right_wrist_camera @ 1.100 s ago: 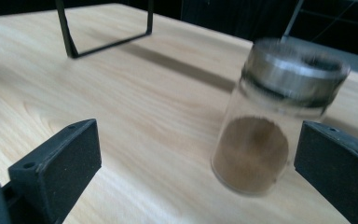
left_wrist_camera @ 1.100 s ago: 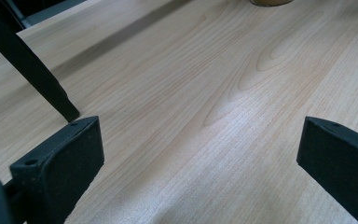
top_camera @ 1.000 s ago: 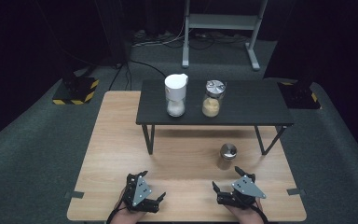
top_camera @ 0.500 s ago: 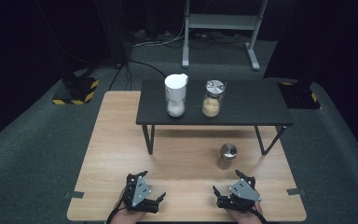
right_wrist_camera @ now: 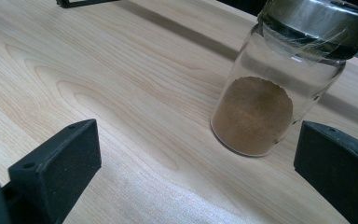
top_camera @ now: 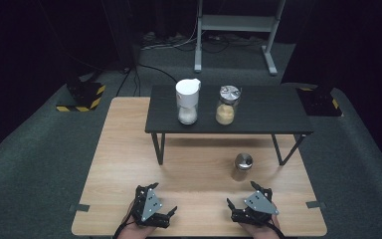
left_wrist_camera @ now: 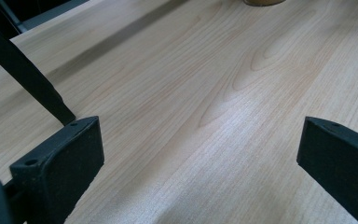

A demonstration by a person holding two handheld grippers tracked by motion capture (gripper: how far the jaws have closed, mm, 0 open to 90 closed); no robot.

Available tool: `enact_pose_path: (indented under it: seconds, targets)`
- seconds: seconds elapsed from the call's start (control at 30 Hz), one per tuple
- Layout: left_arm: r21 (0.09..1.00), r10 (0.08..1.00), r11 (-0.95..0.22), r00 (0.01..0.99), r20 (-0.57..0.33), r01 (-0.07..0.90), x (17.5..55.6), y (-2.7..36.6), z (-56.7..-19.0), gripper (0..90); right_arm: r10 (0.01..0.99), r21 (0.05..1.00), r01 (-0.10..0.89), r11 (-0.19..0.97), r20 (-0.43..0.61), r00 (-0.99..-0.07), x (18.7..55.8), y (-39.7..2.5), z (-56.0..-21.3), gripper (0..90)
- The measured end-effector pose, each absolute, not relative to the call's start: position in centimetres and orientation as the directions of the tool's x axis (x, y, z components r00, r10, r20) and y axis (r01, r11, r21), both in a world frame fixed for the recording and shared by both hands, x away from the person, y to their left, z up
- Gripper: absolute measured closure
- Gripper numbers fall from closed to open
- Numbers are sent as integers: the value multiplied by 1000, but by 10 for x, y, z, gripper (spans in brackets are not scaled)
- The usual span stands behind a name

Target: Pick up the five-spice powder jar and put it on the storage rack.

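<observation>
1. Landmark: the small glass jar (top_camera: 242, 167), metal lid on, standing upright on the light wooden table (top_camera: 124, 149). A shallow layer of brown powder sits in its bottom; the glass above the powder is clear.
2. Right gripper (top_camera: 238, 213): at the table's near edge, on the person's side of the jar and near it, not touching. Jaws spread wide, nothing between them.
3. Right gripper view: the jar (right_wrist_camera: 279, 79) stands ahead of the jaws and toward the right-hand one, close but apart from both. Bare wood lies in the gap.
4. Left gripper (top_camera: 166, 218): also at the near edge, well apart from the jar, off to the jar's left and nearer the person. Jaws spread wide, holding nothing.
5. Left gripper view: wood grain between the jaws; a black leg (left_wrist_camera: 25, 77) of the low black table (top_camera: 268, 112) comes down to the wood at upper left. A brown rounded base shows at the top edge; cannot tell for sure what it is.
6. Beyond the jar, the low black table stands on the wooden one. On it: a white-lidded container (top_camera: 187, 101) with white contents, and to its right a glass jar (top_camera: 226, 104) with pale tan contents and a metal lid. Both upright, near each other, not touching.
7. Both hands grip their tools from below the frame edge in the high view.
</observation>
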State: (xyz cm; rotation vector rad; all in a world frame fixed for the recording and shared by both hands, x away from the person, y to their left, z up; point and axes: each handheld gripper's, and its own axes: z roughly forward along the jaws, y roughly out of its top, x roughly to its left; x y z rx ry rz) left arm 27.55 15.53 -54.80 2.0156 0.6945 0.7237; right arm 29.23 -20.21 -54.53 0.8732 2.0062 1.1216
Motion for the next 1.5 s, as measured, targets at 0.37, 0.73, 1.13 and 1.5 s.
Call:
enact_pose_path:
  seconds: [0.37,0.73,1.13,1.5]
  targets:
    - [860,697,-472,681,227,196,275,157,-548,7,799,890,217,402,-226,-557,292,-203,-545,0]
    - [859,697,-474,680,229,196,273,157,-548,7,813,908,203,365,-205,-544,289,-212,-538,0]
    - [860,693,-474,683,231,190,273,157,-548,7,830,920,199,338,-191,-524,290,-222,-534,0]
    - [862,696,-468,682,224,196,274,158,-548,7,843,938,192,288,-154,-515,297,-223,-525,0]
